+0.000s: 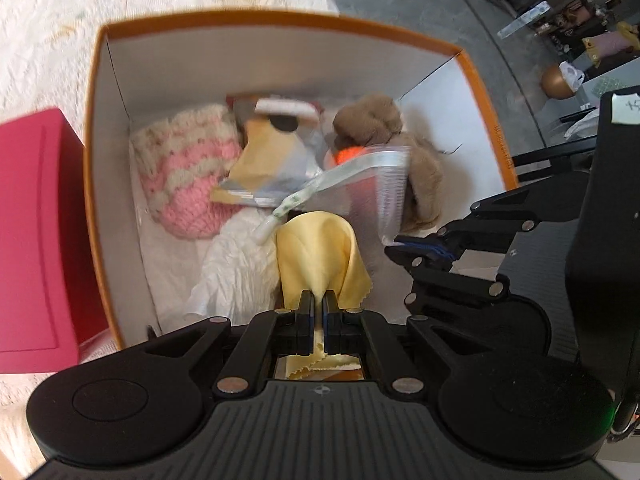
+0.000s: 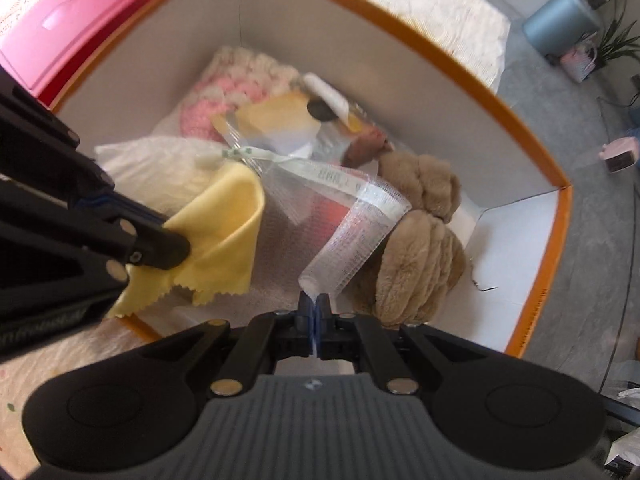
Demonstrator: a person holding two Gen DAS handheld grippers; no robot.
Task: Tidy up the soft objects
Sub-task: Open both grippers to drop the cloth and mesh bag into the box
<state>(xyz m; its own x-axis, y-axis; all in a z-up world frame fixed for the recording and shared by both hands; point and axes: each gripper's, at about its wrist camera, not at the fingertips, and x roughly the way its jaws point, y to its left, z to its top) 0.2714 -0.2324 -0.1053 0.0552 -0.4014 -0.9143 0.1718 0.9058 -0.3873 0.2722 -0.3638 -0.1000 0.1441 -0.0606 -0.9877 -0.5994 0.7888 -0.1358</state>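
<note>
The left gripper (image 1: 319, 300) pinches a yellow cloth (image 1: 320, 248) and the right gripper (image 2: 316, 306) pinches a mesh bag (image 2: 352, 236), both over the orange box (image 2: 520, 120).

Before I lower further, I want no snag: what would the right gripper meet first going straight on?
Probably the mesh bag that the right gripper itself pinches, then the white padding on the box floor; the brown plush sits just beside. Depth is unclear.
</note>
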